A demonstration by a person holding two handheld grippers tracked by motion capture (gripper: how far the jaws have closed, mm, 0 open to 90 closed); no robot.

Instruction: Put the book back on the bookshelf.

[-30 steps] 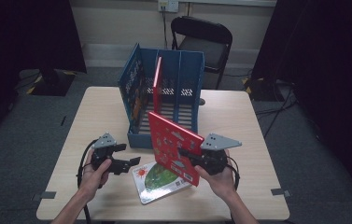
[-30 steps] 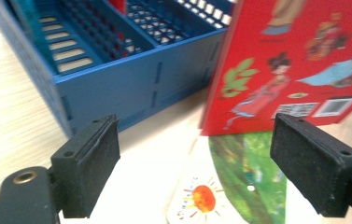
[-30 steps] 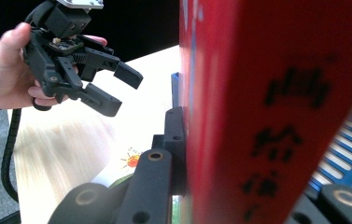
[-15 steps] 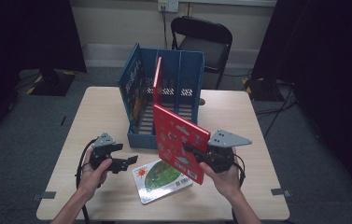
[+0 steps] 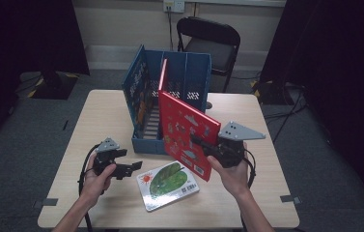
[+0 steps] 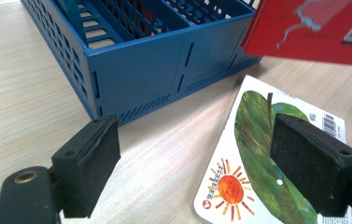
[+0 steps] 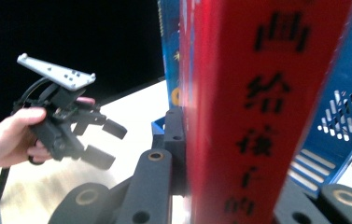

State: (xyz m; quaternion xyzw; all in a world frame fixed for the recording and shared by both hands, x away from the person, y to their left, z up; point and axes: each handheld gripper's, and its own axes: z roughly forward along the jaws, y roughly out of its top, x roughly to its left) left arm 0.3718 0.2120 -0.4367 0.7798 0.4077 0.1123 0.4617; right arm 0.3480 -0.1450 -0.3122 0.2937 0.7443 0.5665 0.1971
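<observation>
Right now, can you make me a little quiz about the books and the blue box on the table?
1. What does the right gripper hold?
2. True or false: the leaf book lies flat on the table.
3. The left gripper is: A open, B shut on the leaf book, C inside the blue rack.

Key:
1. The red book, clamped by its edge and lifted off the table.
2. True.
3. A; its jaws stand apart over the table, with nothing between them.
</observation>
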